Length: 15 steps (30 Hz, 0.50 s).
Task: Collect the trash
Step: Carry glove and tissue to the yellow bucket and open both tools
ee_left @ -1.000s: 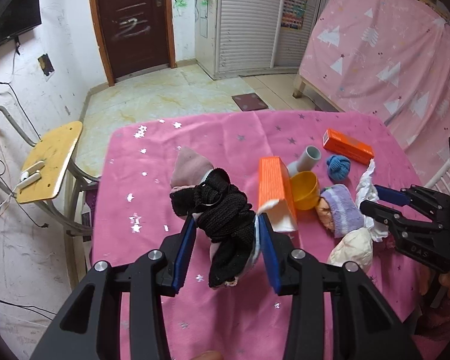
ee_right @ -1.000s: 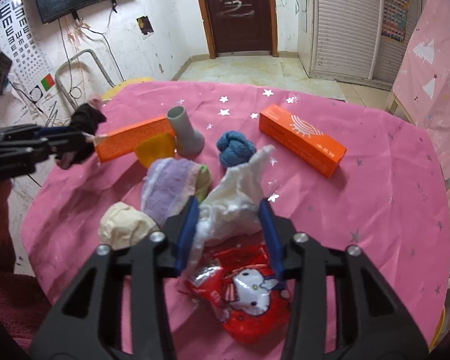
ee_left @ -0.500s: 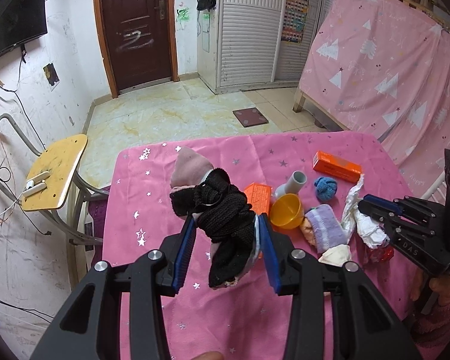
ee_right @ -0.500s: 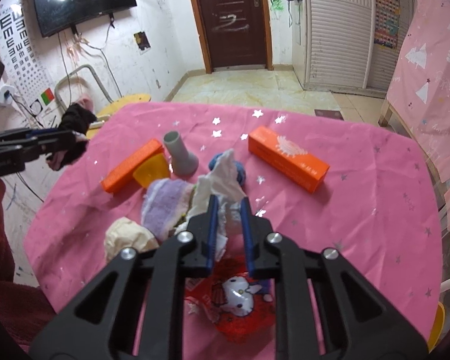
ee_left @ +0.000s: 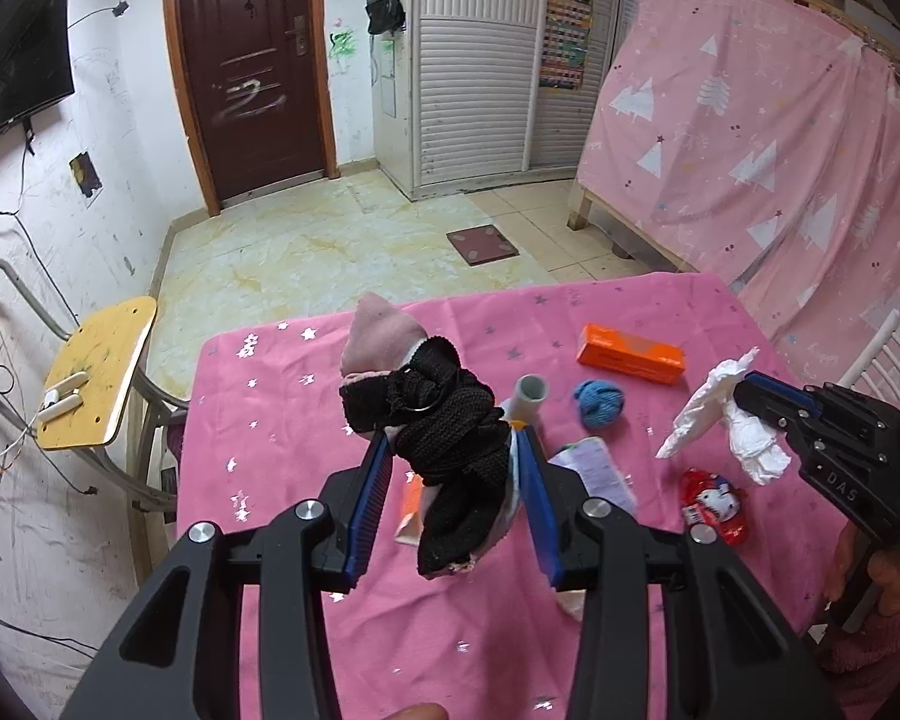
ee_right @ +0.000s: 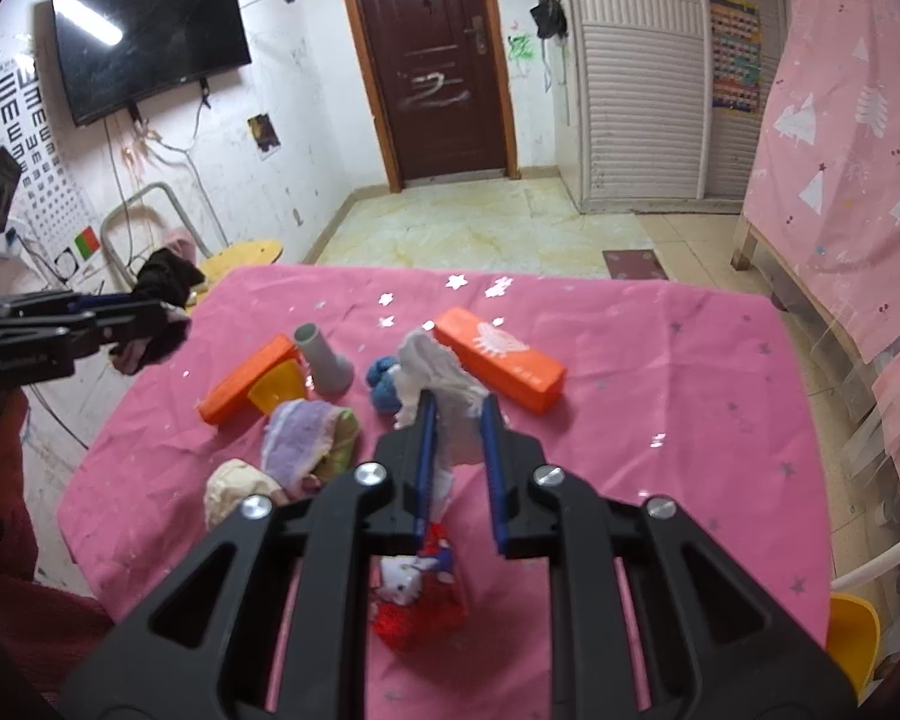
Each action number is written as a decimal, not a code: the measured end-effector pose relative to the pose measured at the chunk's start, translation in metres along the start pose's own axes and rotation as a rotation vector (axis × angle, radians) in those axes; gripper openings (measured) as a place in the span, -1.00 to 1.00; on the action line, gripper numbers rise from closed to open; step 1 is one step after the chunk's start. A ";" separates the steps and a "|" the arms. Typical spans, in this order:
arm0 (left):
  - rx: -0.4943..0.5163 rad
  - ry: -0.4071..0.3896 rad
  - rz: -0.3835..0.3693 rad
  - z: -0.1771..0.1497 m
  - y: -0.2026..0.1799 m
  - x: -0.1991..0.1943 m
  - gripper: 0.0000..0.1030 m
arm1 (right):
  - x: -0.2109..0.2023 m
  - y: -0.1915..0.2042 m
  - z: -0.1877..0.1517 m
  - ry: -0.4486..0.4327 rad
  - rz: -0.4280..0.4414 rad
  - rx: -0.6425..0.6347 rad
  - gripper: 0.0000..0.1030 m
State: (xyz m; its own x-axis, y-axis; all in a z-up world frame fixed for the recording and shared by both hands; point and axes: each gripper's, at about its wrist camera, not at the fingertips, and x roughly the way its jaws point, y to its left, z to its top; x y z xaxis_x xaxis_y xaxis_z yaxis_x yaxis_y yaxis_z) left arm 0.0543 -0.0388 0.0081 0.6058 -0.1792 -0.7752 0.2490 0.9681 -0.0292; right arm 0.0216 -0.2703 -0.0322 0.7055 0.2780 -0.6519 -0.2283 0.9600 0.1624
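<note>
Tissue, white and crumpled, sits clamped between the jaws of the right gripper at the centre of the right wrist view, lifted clear of the pink tablecloth. Those jaws have just been closing and now pinch the paper. In the left wrist view the same tissue hangs at the right edge of the frame, off the tip of that gripper, above a red wrapper lying on the cloth.

Left gripper, lower centre of its own view, has its jaws partly apart and clamped on a black glove with a pink cloth bunched at its top; the bundle is held above the table, not touching it.

On the cloth lie two orange boxes: one just right of the tissue, one at the left beside a yellow cup. A grey tube stands upright next to the cup, a blue yarn ball just right of it. A purple cloth and a cream wad lie at the lower left of the pile. The red wrapper shows under the right gripper, bottom centre
</note>
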 end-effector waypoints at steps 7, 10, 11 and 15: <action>0.036 -0.018 -0.033 0.009 -0.029 -0.006 -0.33 | -0.028 -0.027 -0.003 -0.051 -0.047 0.035 -0.72; 0.062 -0.027 -0.060 0.013 -0.047 -0.008 -0.33 | -0.042 -0.042 -0.007 -0.074 -0.071 0.059 -0.72; 0.071 -0.027 -0.069 0.015 -0.054 -0.009 -0.33 | -0.047 -0.048 -0.008 -0.081 -0.082 0.068 -0.72; 0.111 -0.026 -0.105 0.019 -0.083 -0.008 -0.33 | -0.064 -0.066 -0.015 -0.103 -0.121 0.099 -0.72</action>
State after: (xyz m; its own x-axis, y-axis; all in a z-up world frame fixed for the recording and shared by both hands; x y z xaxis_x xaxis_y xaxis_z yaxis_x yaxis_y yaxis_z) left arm 0.0431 -0.1215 0.0283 0.5914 -0.2839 -0.7547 0.3931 0.9187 -0.0376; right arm -0.0182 -0.3523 -0.0122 0.7902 0.1575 -0.5922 -0.0740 0.9839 0.1628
